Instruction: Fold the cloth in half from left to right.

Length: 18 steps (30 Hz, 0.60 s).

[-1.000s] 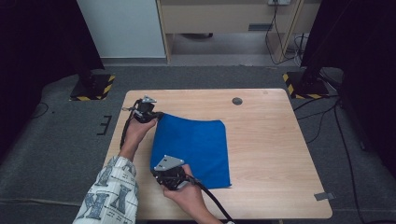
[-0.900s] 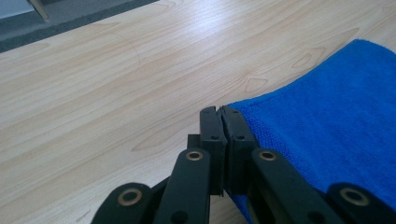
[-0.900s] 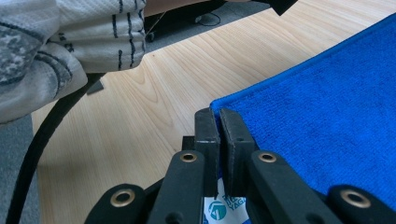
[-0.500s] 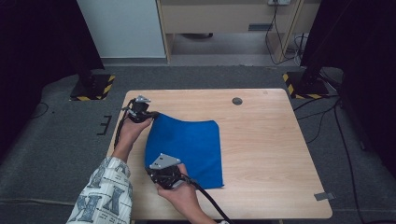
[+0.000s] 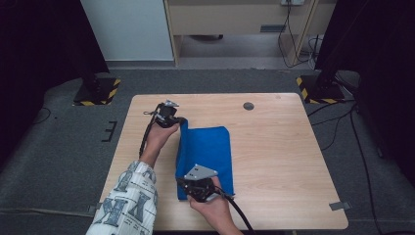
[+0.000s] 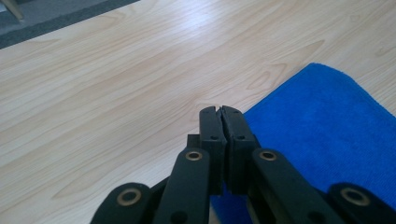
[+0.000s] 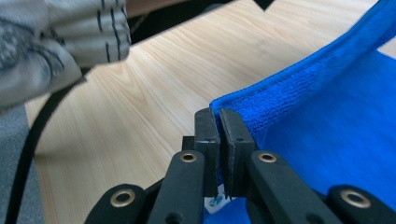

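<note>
A blue cloth (image 5: 208,156) lies a little left of centre on a light wooden desk (image 5: 284,161), its left edge lifted off the surface. At the cloth's upper left corner, the left gripper (image 5: 180,122) has its fingers closed on the fabric. At the lower left corner, near the bottom of the high view, the right gripper (image 5: 192,192) pinches the edge the same way. In the right gripper view, the closed fingers (image 7: 208,133) clamp the raised blue hem. A patterned sleeve (image 5: 129,203) enters at lower left. A small dark disc (image 5: 248,105) sits near the desk's far edge.
</note>
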Motion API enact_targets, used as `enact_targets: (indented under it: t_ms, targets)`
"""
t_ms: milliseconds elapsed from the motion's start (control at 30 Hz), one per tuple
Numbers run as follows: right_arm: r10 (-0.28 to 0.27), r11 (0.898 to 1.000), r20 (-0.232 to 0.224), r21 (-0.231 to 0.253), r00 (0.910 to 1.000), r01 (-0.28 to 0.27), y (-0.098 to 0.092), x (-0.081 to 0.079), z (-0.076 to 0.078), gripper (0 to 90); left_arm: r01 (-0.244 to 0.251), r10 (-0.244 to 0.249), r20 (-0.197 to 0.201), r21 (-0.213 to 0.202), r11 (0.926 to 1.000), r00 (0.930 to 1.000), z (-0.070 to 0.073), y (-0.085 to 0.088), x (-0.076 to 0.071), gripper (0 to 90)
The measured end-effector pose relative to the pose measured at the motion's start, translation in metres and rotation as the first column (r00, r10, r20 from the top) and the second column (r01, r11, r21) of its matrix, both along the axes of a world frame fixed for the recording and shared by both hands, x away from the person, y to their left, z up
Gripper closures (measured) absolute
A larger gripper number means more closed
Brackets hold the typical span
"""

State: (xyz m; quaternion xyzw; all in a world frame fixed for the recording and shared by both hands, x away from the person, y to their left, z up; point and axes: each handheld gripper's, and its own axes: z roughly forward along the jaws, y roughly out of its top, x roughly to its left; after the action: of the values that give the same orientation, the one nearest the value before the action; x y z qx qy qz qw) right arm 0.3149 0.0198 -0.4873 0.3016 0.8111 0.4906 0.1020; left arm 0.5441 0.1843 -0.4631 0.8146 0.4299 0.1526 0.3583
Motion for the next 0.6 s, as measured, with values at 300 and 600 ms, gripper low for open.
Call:
enact_targets:
  t_ms: [300, 600]
  targets:
    - [-0.063, 0.998, -0.022, -0.008, 0.9978, 0.063, -0.044, -0.001, -0.007, 87.0, 0.020, -0.020, -0.006, 0.003, 0.9998, 0.9998, -0.011, -0.040, 0.006, 87.8]
    - [-0.094, 0.995, -0.020, -0.030, 0.9954, 0.093, -0.069, 0.000, -0.009, 87.0, 0.026, -0.026, -0.007, -0.012, 0.9996, 0.9996, -0.017, -0.065, 0.011, 87.8]
